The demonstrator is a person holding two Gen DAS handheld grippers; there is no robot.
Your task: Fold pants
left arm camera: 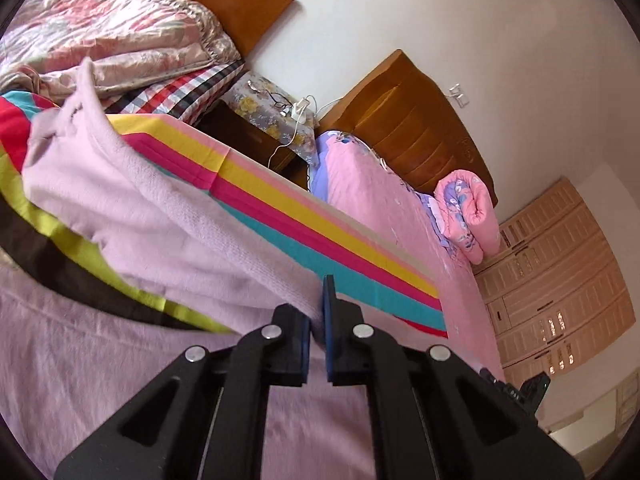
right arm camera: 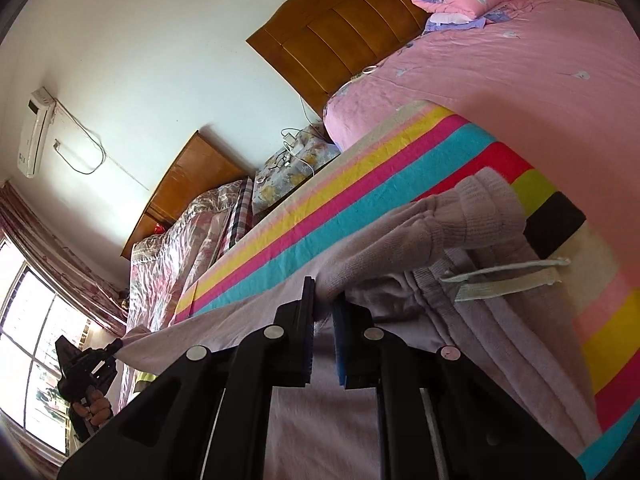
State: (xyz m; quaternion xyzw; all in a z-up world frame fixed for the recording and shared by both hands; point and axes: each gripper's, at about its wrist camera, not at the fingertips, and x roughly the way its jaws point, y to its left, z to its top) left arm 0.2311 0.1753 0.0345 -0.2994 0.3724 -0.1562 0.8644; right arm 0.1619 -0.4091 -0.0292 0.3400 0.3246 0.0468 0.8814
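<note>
The lilac pants (left arm camera: 132, 200) lie on a bright striped sheet (left arm camera: 280, 200) on the bed. My left gripper (left arm camera: 318, 304) is shut on a lifted fold of the pants' fabric, with cloth pinched between its blue pads. In the right wrist view my right gripper (right arm camera: 324, 300) is shut on the pants (right arm camera: 400, 280) near the ribbed waistband (right arm camera: 480, 208), where a pale drawstring (right arm camera: 508, 278) hangs out. The left gripper also shows far off in the right wrist view (right arm camera: 116, 346), holding the other end of the stretched fabric.
A pink bedspread (left arm camera: 368, 200) with a rolled pink quilt (left arm camera: 472, 208) lies beyond the striped sheet (right arm camera: 360, 184). A wooden headboard (left arm camera: 416, 120), a nightstand with cables (left arm camera: 280, 112) and a second bed with a floral quilt (left arm camera: 104, 28) stand behind. A window (right arm camera: 28, 344) is at left.
</note>
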